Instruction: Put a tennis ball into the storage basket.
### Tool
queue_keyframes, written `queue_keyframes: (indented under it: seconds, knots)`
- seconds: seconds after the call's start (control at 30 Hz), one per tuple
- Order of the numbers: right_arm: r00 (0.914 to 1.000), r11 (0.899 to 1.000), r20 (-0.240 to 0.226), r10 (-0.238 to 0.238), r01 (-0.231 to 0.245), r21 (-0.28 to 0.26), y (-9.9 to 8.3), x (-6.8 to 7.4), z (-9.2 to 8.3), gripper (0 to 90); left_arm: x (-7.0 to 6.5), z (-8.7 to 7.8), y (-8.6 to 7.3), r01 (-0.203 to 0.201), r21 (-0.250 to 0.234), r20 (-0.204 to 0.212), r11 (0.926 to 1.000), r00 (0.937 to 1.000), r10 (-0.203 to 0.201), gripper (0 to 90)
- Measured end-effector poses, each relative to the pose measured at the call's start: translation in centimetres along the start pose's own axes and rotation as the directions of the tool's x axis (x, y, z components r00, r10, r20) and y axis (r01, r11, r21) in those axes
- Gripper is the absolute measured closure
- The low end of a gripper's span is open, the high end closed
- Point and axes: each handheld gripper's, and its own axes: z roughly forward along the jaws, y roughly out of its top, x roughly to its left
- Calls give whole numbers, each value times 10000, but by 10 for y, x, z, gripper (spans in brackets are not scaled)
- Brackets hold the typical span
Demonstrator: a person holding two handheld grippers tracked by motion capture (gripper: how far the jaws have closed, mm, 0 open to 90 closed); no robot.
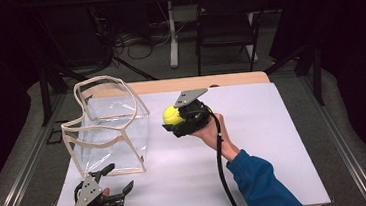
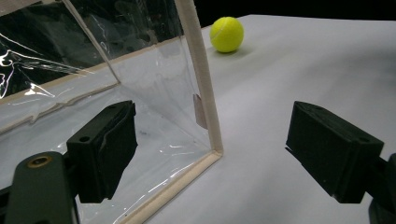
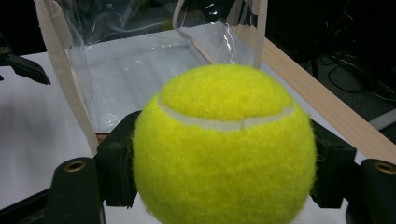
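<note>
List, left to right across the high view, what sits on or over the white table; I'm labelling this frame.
Left gripper with open jaws → clear plastic bag with cream trim → yellow tennis ball → right gripper clamping it → blue sleeve.

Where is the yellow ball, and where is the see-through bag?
tennis ball (image 3: 224, 149), right gripper view, on its fuzzy yellow front.
clear bag (image 1: 112, 121), high view, on its see-through side wall.
</note>
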Motion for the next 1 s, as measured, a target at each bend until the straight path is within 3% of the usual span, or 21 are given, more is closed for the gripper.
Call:
queue_keyframes:
  seconds: [1.0]
  knots:
    - [9999, 9999, -164, -37, 40, 153, 36, -11, 5, 264, 0, 0, 0, 64, -8, -12, 10000, 10000, -64, 159]
